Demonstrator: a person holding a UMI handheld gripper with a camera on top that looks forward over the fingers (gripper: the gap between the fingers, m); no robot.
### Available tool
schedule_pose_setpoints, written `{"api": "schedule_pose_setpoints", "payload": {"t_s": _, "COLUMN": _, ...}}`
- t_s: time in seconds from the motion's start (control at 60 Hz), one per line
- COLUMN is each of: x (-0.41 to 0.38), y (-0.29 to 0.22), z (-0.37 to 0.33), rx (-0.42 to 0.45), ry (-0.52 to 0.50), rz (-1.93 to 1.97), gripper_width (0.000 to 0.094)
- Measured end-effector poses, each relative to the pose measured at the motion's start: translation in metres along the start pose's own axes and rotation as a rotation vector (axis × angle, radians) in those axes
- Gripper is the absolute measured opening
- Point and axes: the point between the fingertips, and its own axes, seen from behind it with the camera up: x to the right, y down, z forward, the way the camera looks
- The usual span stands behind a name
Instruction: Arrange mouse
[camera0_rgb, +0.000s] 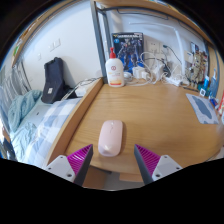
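At the far left a black bag (52, 80) stands beyond the table (160, 120), and further right a white bottle (114, 70) with a red cap stands at the back edge of the table, in front of a dark poster (128, 47). The mouse (110, 138), pale pink, lies on the wood just ahead of the tongs (111, 158), in line with the gap between the two fingers (75, 161) but not touching them. The tongs are wide open and hold nothing.
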Motion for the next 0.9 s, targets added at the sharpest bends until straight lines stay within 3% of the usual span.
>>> {"api": "schedule_pose_setpoints", "payload": {"t_s": 0.083, "x": 0.004, "y": -0.034, "z": 0.027, "rx": 0.008, "ry": 0.013, "rz": -0.006, "gripper_width": 0.0831}}
{"api": "schedule_pose_setpoints", "payload": {"t_s": 0.1, "x": 0.000, "y": -0.014, "z": 0.025, "rx": 0.010, "ry": 0.011, "rz": -0.008, "gripper_width": 0.0830}}
{"api": "schedule_pose_setpoints", "payload": {"t_s": 0.25, "x": 0.000, "y": -0.026, "z": 0.048, "rx": 0.022, "ry": 0.047, "rz": -0.051, "gripper_width": 0.0768}}
{"api": "schedule_pose_setpoints", "payload": {"t_s": 0.333, "x": -0.004, "y": -0.047, "z": 0.063, "rx": 0.022, "ry": 0.076, "rz": -0.102, "gripper_width": 0.0659}}
{"api": "schedule_pose_setpoints", "payload": {"t_s": 0.417, "x": -0.003, "y": -0.031, "z": 0.053, "rx": 0.043, "ry": 0.059, "rz": -0.102, "gripper_width": 0.0493}}
{"api": "schedule_pose_setpoints", "payload": {"t_s": 0.617, "x": -0.008, "y": -0.029, "z": 0.054, "rx": 0.050, "ry": 0.035, "rz": -0.097, "gripper_width": 0.0289}}
{"api": "schedule_pose_setpoints", "payload": {"t_s": 0.767, "x": 0.003, "y": -0.028, "z": 0.045, "rx": 0.016, "ry": 0.010, "rz": -0.134, "gripper_width": 0.0272}}
{"api": "schedule_pose_setpoints", "payload": {"t_s": 0.9, "x": 0.016, "y": -0.096, "z": -0.012, "rx": 0.086, "ry": -0.007, "rz": -0.103, "gripper_width": 0.0272}}
